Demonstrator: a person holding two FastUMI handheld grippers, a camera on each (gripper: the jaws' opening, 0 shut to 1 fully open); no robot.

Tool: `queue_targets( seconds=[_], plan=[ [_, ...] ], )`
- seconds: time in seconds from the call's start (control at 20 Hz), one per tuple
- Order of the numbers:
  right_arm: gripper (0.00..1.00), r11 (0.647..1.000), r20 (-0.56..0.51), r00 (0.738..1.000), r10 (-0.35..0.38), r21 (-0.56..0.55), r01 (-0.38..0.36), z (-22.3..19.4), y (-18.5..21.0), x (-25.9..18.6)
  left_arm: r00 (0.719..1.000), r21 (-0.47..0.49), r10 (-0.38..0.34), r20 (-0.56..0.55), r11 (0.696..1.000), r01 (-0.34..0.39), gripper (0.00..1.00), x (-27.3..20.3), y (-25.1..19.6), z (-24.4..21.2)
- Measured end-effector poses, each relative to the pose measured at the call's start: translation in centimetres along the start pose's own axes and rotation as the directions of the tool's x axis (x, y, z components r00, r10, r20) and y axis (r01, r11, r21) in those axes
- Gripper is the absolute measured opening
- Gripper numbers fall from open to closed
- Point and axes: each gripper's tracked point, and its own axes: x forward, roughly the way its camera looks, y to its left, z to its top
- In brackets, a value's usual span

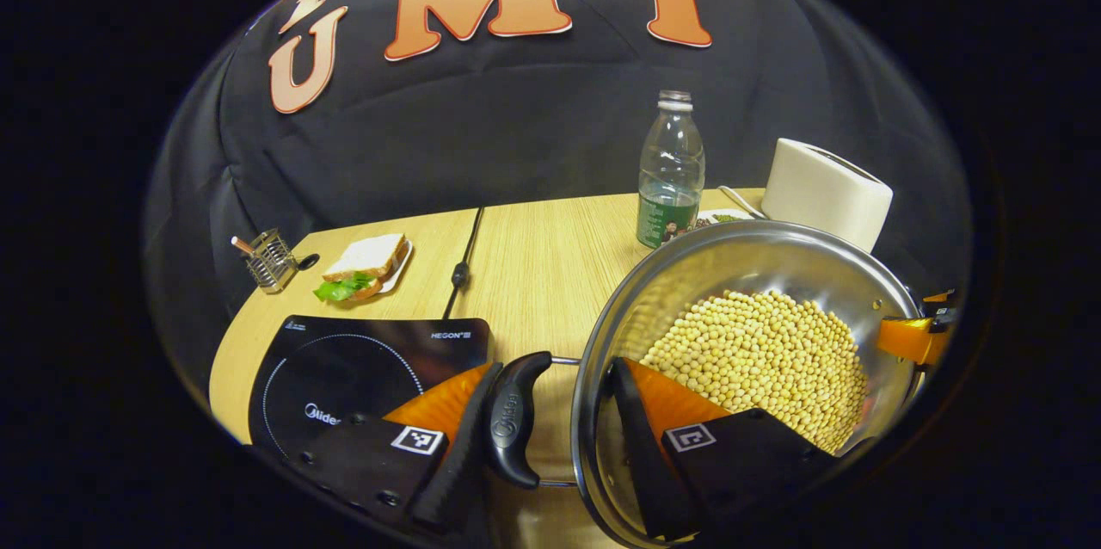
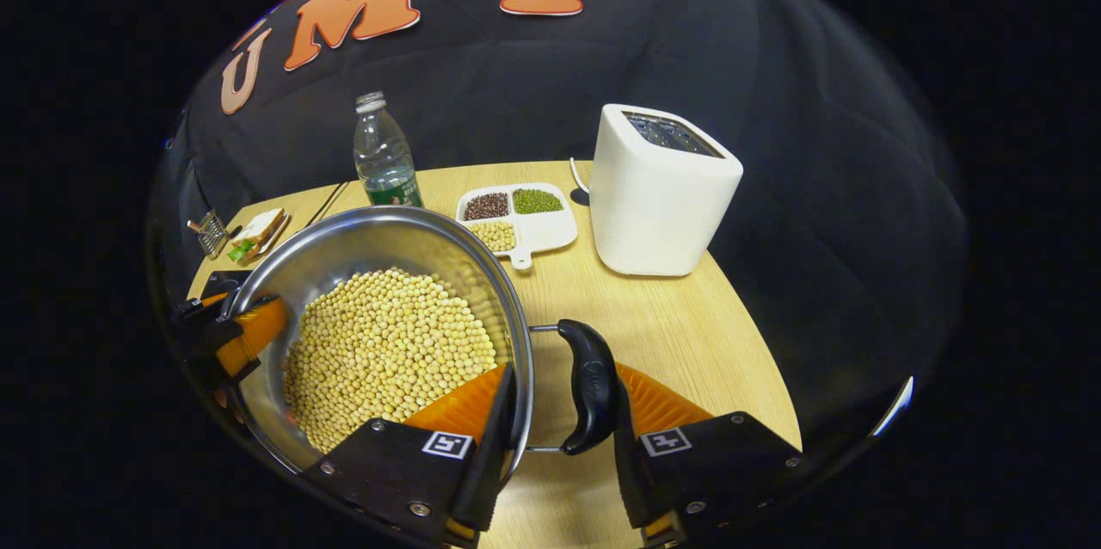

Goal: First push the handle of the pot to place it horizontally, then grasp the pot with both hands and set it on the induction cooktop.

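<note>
Now each hand-held gripper, left (image 1: 550, 433) and right (image 2: 559, 428), clamps a side handle and rim of the bean-filled pot (image 1: 688, 274), beside the induction cooktop (image 1: 361, 368) on the bench (image 1: 533, 265).

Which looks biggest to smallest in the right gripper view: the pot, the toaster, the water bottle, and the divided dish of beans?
1. pot, though it sits nearest the camera, which inflates it
2. toaster
3. divided dish and water bottle: too close to rank, one wide and flat, one tall and narrow
</note>
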Motion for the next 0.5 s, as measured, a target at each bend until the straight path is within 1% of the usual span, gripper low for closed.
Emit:
queue_targets(
  seconds=[0.15,0.4,0.45,0.5],
  plan=[
    [0.57,1.000,0.029,1.000,0.006,-0.018,-0.005,0.2,-0.2,0.0,1.000,-0.016,0.005,0.023,1.000,-0.005,0.79,-1.3,1.5,1.2],
    [0.57,0.999,0.046,0.998,0.036,-0.031,-0.034,-0.1,0.0,0.6,0.998,-0.007,0.037,0.047,0.999,-0.037,0.79,-3.3,4.9,2.7],
    [0.57,0.999,0.053,0.998,0.043,-0.034,-0.041,0.1,-0.1,0.7,0.997,-0.006,0.045,0.055,0.999,-0.045,0.82,-3.9,5.8,3.0],
    [0.52,0.998,0.057,0.997,0.049,-0.038,-0.047,-0.1,-0.1,0.7,0.997,-0.006,0.053,0.063,0.999,-0.053,0.78,-4.4,6.5,3.3]
  ],
)
